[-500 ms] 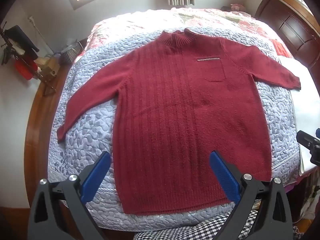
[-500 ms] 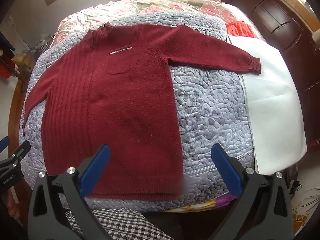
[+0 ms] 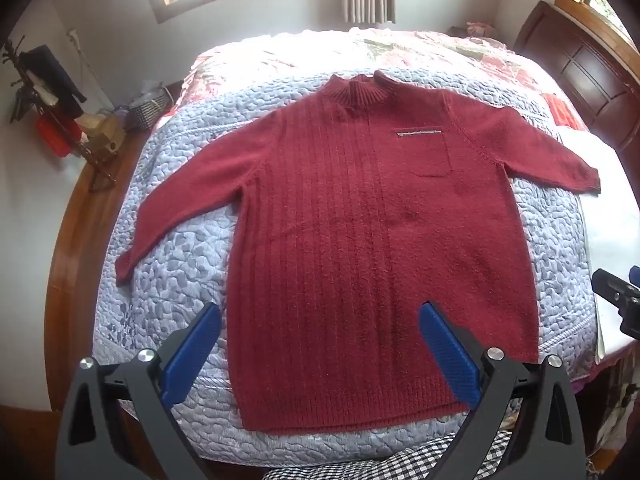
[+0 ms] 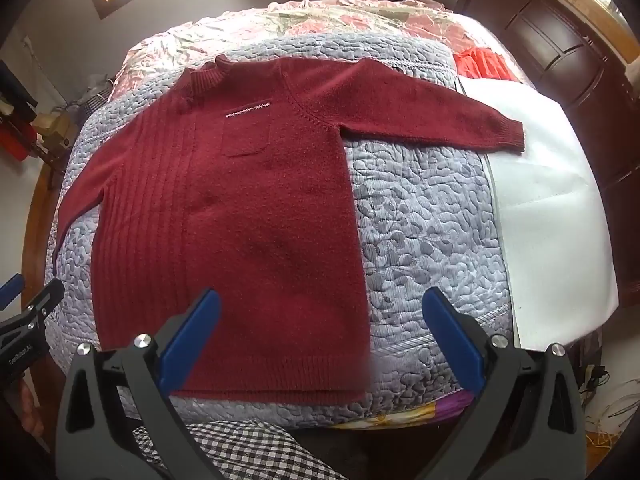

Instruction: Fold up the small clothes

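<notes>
On the bed [image 3: 168, 184], spread over a grey-blue quilted cover [image 4: 420, 216], lies a dark red knitted sweater [image 3: 360, 240], face up and laid out flat. Its collar points toward 12 o'clock, its hem toward 6 o'clock just above the near edge of the bed, and both sleeves are stretched outward: one cuff ends near 9 o'clock in the left wrist view, the other reaches toward 2 o'clock in the right wrist view, its cuff lying on a white sheet [image 4: 552, 216] beside the quilt. A small chest pocket [image 3: 430, 156] with a pale trim line shows on the front.

The left tool [image 3: 320, 354] hangs above the lower body of the sweater, its blue pads spread wide with nothing between them. The right tool [image 4: 322, 342] hangs over the hem corner at the right side of the garment, likewise spread wide and empty. Neither appears to touch the cloth.

As far as the views show, the folding itself has not begun: no sleeve is turned in, no edge doubled over. The garment looks smoothed and ready, so everything is left to do, likely bringing the sleeves and sides inward, then doubling the body from hem to collar.
</notes>
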The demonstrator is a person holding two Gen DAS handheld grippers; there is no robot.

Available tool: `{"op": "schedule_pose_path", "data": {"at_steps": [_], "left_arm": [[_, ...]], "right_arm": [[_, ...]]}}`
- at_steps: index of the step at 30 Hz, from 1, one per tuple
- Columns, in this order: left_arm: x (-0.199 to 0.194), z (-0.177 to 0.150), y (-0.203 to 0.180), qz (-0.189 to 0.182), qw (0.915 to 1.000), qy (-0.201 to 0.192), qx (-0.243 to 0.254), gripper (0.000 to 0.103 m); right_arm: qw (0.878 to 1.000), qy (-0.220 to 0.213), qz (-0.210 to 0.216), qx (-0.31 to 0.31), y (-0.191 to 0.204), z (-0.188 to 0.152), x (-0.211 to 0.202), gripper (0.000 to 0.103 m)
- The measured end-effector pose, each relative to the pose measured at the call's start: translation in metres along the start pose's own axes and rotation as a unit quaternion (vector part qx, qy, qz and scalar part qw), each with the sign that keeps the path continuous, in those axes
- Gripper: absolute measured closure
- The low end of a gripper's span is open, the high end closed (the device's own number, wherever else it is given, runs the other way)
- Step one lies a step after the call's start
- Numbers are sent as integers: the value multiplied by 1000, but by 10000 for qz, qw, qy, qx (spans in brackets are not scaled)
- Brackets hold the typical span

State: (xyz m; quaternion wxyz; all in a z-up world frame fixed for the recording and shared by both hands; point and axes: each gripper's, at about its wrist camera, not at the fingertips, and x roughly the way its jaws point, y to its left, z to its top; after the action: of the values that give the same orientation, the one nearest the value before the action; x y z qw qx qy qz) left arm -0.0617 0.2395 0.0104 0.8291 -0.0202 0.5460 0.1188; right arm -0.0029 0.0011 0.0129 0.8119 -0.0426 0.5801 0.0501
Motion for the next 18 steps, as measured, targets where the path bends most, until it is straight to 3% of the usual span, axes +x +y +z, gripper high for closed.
{"op": "schedule_pose_path", "data": {"at_steps": [18], "left_arm": [[-6, -10, -1, -30, 10000, 5, -31, 4]], "right_arm": [[9998, -41, 184, 63, -15, -7, 3, 3]]}}
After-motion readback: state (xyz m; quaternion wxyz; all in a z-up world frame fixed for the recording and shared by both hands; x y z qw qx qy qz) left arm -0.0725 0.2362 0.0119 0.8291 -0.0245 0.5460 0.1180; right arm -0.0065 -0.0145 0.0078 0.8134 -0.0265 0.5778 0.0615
